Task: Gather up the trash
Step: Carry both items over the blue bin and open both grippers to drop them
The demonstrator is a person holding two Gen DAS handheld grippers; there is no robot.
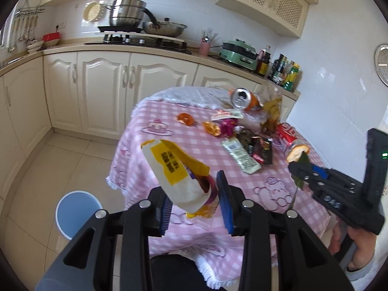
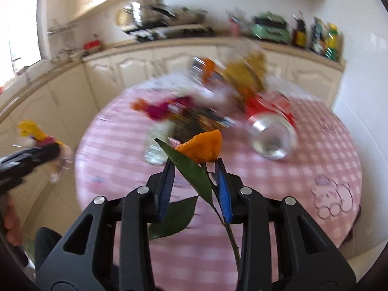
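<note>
My left gripper [image 1: 194,189] is shut on a white and yellow snack bag [image 1: 169,167], which sticks up and to the left from between the blue pads, above the table's near edge. In the blurred right wrist view the bag [image 2: 36,131] and the left gripper [image 2: 54,149] show at far left. My right gripper [image 2: 194,163] is shut on an orange peel [image 2: 203,148] with a green leaf [image 2: 191,174] and stem, held above the pink checked tablecloth [image 2: 291,181]. The left wrist view shows the right gripper [image 1: 298,169] with the peel [image 1: 297,151] at its tip.
A blue bin [image 1: 77,213] stands on the floor left of the table. On the cloth [image 1: 145,145] lie an orange can [image 1: 245,99], a red can [image 1: 286,133], wrappers [image 1: 240,155], and two more peels [image 1: 185,118]. Kitchen cabinets [image 1: 104,84] run behind.
</note>
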